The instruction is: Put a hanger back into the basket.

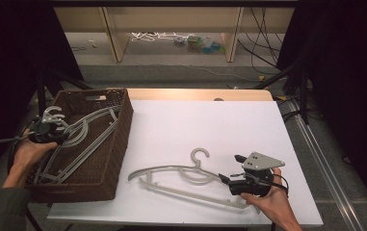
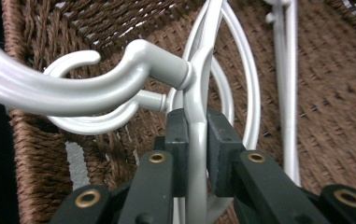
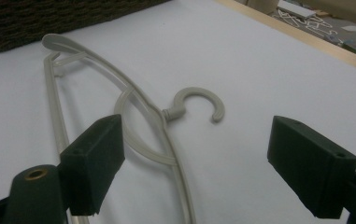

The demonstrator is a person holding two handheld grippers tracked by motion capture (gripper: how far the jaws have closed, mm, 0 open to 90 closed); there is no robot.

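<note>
A brown wicker basket [image 1: 123, 126] stands on the left of the white table [image 1: 195, 120]. Inside it lie grey plastic hangers [image 1: 82, 131]. My left gripper [image 1: 51, 131] reaches in from the basket's left rim, and its pads sit against both sides of one hanger's neck [image 2: 198, 93] just below the hook [image 2: 119, 74]. A second hook [image 2: 96, 123] lies under it, over the basket's weave [image 2: 334, 93]. Another grey hanger [image 1: 181, 169] lies flat on the table. My right gripper [image 1: 229, 168] rests at its right end, jaws wide apart, with the hanger's arm [image 3: 143, 107] running between them untouched [image 3: 196, 140].
The table's wooden far edge [image 1: 195, 94] borders a floor with cables [image 1: 152, 36] and small coloured objects [image 1: 200, 44] between shelf legs. Dark curtains and stand poles flank both sides. White tabletop stretches beyond the loose hanger.
</note>
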